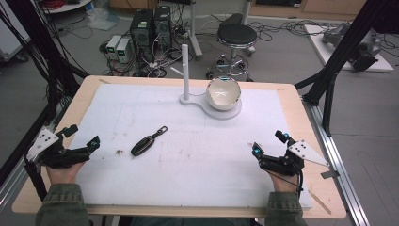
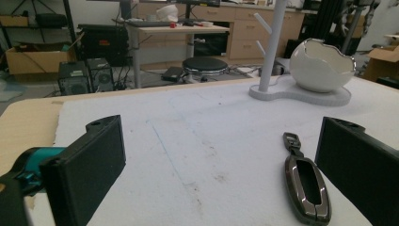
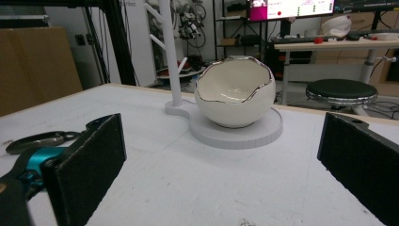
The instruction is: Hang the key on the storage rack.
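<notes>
Your left gripper (image 1: pixel 81 136) sits at the near left of the table (image 1: pixel 33 188), over the edge of the white mat (image 1: pixel 197 160), with its jaws spread wide and nothing between them. In the left gripper view (image 2: pixel 221 165) the two black pads stand far apart, and the key fob (image 2: pixel 307 186) lies on the mat just inside the right-hand pad, close to it but not touching. From above, that fob (image 1: pixel 147 141) rests flat on the mat to the right of your left gripper and a little farther out, near it but clear of the jaws; its dark body points toward you and to the left, its metal clip toward the far right. Your right gripper (image 1: pixel 268 143) rests at the near right of the mat, well apart from the fob, and its jaws are also wide with nothing in them. In the right gripper view (image 3: pixel 221 165) the gap between the pads frames the bowl (image 3: pixel 234 92), a white egg-shaped one with a jagged silver rim, sitting upright on the round plate of a white stand (image 3: pixel 240 132). The stand's post (image 3: pixel 171 56) rises just left of the bowl, with short pegs sticking out. From above, the bowl (image 1: pixel 224 92) and stand (image 1: pixel 186 70) sit at the far middle of the mat, well apart from both grippers and from the fob.
</notes>
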Available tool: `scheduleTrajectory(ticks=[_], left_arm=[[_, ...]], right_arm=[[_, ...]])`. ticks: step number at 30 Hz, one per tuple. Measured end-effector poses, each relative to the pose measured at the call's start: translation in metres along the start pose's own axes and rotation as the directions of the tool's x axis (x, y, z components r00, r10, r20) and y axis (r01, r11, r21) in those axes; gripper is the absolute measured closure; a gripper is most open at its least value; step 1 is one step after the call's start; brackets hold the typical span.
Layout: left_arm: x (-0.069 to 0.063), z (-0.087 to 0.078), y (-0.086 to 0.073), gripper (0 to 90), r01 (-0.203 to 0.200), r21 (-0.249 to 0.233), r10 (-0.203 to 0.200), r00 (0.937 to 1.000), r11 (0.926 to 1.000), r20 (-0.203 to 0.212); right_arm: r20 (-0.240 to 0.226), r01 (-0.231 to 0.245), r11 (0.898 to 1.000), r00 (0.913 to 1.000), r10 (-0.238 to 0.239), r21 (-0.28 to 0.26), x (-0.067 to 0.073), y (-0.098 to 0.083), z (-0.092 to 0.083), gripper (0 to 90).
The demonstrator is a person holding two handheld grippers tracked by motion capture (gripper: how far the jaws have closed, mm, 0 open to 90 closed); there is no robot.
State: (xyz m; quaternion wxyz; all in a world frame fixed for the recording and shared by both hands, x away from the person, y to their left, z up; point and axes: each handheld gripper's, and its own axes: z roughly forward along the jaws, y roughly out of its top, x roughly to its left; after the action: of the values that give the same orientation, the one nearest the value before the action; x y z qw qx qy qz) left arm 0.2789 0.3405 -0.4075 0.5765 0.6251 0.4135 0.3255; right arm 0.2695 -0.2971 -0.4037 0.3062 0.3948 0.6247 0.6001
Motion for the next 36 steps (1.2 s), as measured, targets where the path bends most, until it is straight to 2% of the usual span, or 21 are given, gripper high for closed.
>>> scheduleTrajectory(ticks=[4, 8, 10, 17, 22, 23, 27, 36], left_arm=[[-0.003, 0.001, -0.001, 2.6, -0.014, 0.021, 0.014, 0.9999, 0.9997, 0.004], [-0.004, 0.001, -0.002, 2.6, -0.017, 0.032, 0.017, 0.9998, 0.9993, 0.009], [-0.004, 0.002, -0.002, 2.6, -0.011, 0.029, 0.010, 0.9999, 0.9995, 0.013], [-0.006, 0.004, -0.004, 2.6, -0.023, 0.035, 0.023, 0.9997, 0.9991, 0.007], [-0.005, 0.005, -0.004, 2.6, -0.028, 0.042, 0.028, 0.9996, 0.9987, 0.001], [-0.005, 0.005, -0.004, 2.6, -0.031, 0.045, 0.031, 0.9995, 0.9985, 0.000], [-0.007, 0.005, -0.005, 2.6, -0.028, 0.052, 0.028, 0.9996, 0.9982, 0.001], [-0.010, 0.011, -0.006, 2.6, -0.044, 0.065, 0.044, 0.9990, 0.9969, 0.004]], right_arm=[[-0.004, -0.001, 1.000, 1.0000, 0.001, 0.013, -0.001, -0.001, 0.003, 0.6], [0.012, 0.006, 1.000, 0.9999, -0.006, 0.002, -0.002, -0.002, 0.002, 0.6], [0.008, -0.022, 1.000, 0.9997, 0.022, 0.011, -0.005, -0.004, 0.002, 0.6], [0.003, -0.033, 0.999, 0.9995, 0.033, 0.009, -0.008, -0.004, 0.000, 0.6], [0.002, -0.034, 0.999, 0.9994, 0.034, 0.024, -0.008, -0.005, 0.002, 0.6], [0.001, -0.018, 0.999, 0.9998, 0.018, 0.028, -0.008, -0.006, 0.004, 0.6], [0.003, -0.008, 0.999, 1.0000, 0.008, 0.043, -0.007, -0.007, 0.005, 0.6], [0.009, -0.021, 0.998, 0.9997, 0.021, 0.061, -0.011, -0.009, 0.010, 0.6]])
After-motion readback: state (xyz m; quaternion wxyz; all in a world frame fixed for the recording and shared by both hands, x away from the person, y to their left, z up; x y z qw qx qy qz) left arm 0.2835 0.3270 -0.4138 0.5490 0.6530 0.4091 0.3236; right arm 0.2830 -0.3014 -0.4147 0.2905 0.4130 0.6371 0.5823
